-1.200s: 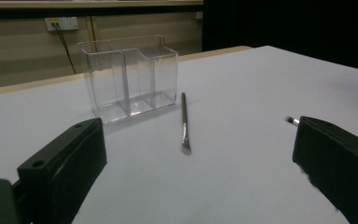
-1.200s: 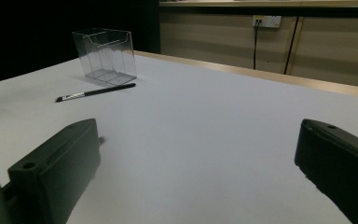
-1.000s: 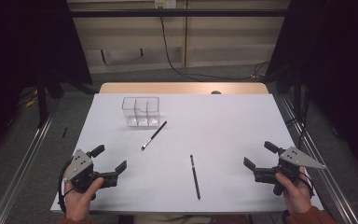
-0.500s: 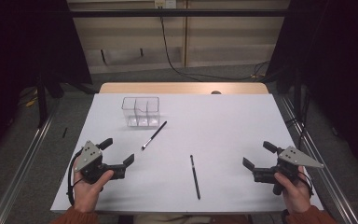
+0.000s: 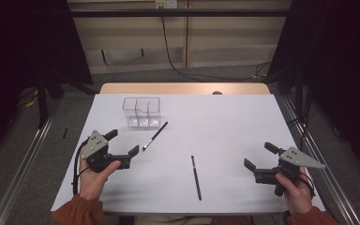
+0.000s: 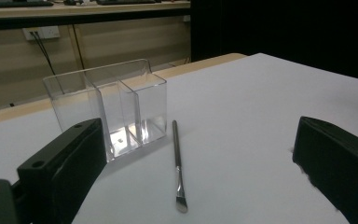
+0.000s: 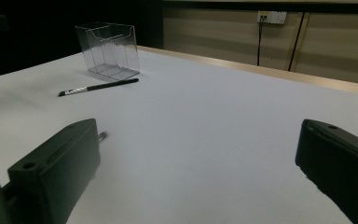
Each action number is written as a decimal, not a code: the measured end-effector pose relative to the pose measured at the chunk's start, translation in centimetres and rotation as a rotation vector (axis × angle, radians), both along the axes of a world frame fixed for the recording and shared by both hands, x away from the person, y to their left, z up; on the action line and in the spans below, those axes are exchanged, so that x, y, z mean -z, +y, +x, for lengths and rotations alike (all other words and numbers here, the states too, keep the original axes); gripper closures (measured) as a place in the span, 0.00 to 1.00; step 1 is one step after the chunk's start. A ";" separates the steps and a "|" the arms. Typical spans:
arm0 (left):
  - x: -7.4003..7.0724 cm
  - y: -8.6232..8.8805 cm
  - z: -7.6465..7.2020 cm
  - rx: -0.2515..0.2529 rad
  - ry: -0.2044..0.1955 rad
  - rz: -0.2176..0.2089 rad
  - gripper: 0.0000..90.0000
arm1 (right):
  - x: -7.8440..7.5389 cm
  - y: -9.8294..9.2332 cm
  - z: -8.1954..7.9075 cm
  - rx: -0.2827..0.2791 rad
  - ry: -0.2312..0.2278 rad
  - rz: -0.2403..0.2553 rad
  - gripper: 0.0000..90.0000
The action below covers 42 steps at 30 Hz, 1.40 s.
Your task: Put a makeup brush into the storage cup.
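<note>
On the white desk (image 5: pixel 225 122) the left gripper (image 5: pixel 122 149) hovers near the left edge, jaws spread wide and holding nothing, its tips pointing toward a small brush (image 5: pixel 155 136) that lies flat just ahead of it. The brush runs diagonally from its pale bristle end, nearest the gripper, up to its dark handle end, which lies just beside the front right corner of a clear plastic organizer (image 5: pixel 142 112) standing toward the far left of the desk. The left gripper view shows what the high view cannot: the organizer (image 6: pixel 107 109) is split into upright compartments, all of them empty, and the brush (image 6: pixel 177 165) has a flat angled tip with a metal ferrule, lying between the two black jaws but well short of them; whether its handle touches the organizer wall cannot be told. The right gripper (image 5: pixel 258 161) is held by the right edge, also wide open and empty. A dark pencil (image 5: pixel 196 177) lies nearer the front edge, between the two grippers and apart from both. In the right gripper view only its tip (image 7: pixel 102 136) peeks out beside the left jaw, while the brush (image 7: pixel 98 87) and organizer (image 7: pixel 107 49) sit far off across the bare surface.
</note>
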<state>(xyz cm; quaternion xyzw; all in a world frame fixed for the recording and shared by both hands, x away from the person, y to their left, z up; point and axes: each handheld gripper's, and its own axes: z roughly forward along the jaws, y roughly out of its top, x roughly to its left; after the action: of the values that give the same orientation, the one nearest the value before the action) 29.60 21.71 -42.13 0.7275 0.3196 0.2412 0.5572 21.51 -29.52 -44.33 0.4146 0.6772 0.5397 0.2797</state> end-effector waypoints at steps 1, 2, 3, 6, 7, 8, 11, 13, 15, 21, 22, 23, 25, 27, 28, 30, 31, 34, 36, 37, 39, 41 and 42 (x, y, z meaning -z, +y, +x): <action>-0.1 -0.1 0.2 -0.002 0.002 -0.009 0.03 | 0.0 0.0 0.0 0.000 -0.001 0.001 0.00; -0.3 -0.2 0.6 0.001 0.011 -0.029 0.03 | 0.0 0.0 0.0 0.000 -0.001 0.003 0.00; -0.4 -0.5 0.9 0.000 0.011 -0.034 0.03 | 0.0 0.0 0.0 0.002 0.000 0.003 0.00; -0.8 -1.0 1.5 0.007 -0.003 -0.021 0.03 | 0.0 0.0 0.0 -0.002 0.000 0.003 0.00; -0.9 -1.1 1.7 0.010 -0.001 -0.020 0.03 | 0.0 0.0 0.0 -0.001 0.000 0.001 0.00; -1.0 -1.2 1.9 0.013 -0.003 -0.018 0.04 | 0.0 0.0 0.0 -0.002 0.001 0.001 0.00; -1.3 -1.6 2.5 0.013 -0.006 -0.013 0.04 | 0.0 0.0 0.0 -0.006 0.002 -0.001 0.00; -1.6 -1.8 2.8 0.013 -0.013 -0.017 0.04 | 0.0 0.0 0.0 -0.007 0.002 0.001 0.00; -1.9 -2.1 3.3 0.020 -0.013 -0.011 0.04 | 0.0 0.0 0.0 -0.007 0.002 0.000 0.00; -2.5 -2.9 4.6 0.023 -0.019 -0.004 0.04 | 0.0 0.0 0.0 -0.005 0.003 0.000 0.00; -2.5 -2.9 4.7 0.026 -0.017 0.000 0.04 | 0.0 0.0 0.0 -0.005 0.003 0.000 0.00; -2.5 -3.0 4.9 0.029 -0.013 -0.005 0.04 | 0.0 0.0 0.0 -0.005 0.003 0.000 0.00; -2.5 -3.2 5.3 0.020 -0.013 -0.008 0.04 | 0.0 0.0 0.0 -0.005 0.002 0.004 0.00; -2.4 -3.3 5.7 0.023 0.000 -0.010 0.04 | 0.0 0.0 0.0 -0.005 0.003 0.004 0.00; -2.4 -3.3 5.8 0.022 0.007 -0.004 0.04 | 0.0 0.0 0.0 -0.007 0.002 0.002 0.00; -2.4 -3.5 6.1 0.024 0.009 0.011 0.04 | 0.0 0.0 0.0 -0.006 0.005 0.004 0.00; -2.5 -3.5 6.3 0.025 0.008 0.018 0.04 | 0.0 0.0 0.0 -0.007 0.003 0.003 0.00; -2.9 -3.7 6.8 0.022 0.001 0.017 0.04 | 0.0 0.0 0.1 -0.007 0.003 0.002 0.00; -3.2 -3.9 7.2 0.023 0.009 0.015 0.04 | 0.0 0.0 0.1 -0.009 0.006 0.002 0.00; -3.3 -3.9 7.4 0.026 0.008 0.019 0.04 | 0.0 0.0 0.1 -0.009 0.006 0.002 0.00; -3.5 -4.2 7.8 0.024 0.011 0.025 0.04 | 0.0 0.0 0.2 -0.011 0.004 0.001 0.00; -3.6 -4.3 8.2 0.015 0.003 0.045 0.04 | 0.0 0.0 0.2 -0.010 0.005 0.005 0.00; -3.7 -4.4 8.4 0.010 0.002 0.049 0.04 | 0.0 0.0 0.2 -0.013 0.004 0.002 0.00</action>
<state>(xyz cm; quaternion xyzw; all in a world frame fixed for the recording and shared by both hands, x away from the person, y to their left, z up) 38.01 17.28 -38.42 0.7427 0.3105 0.2456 0.5401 21.70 -29.50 -44.38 0.4117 0.6799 0.5413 0.2742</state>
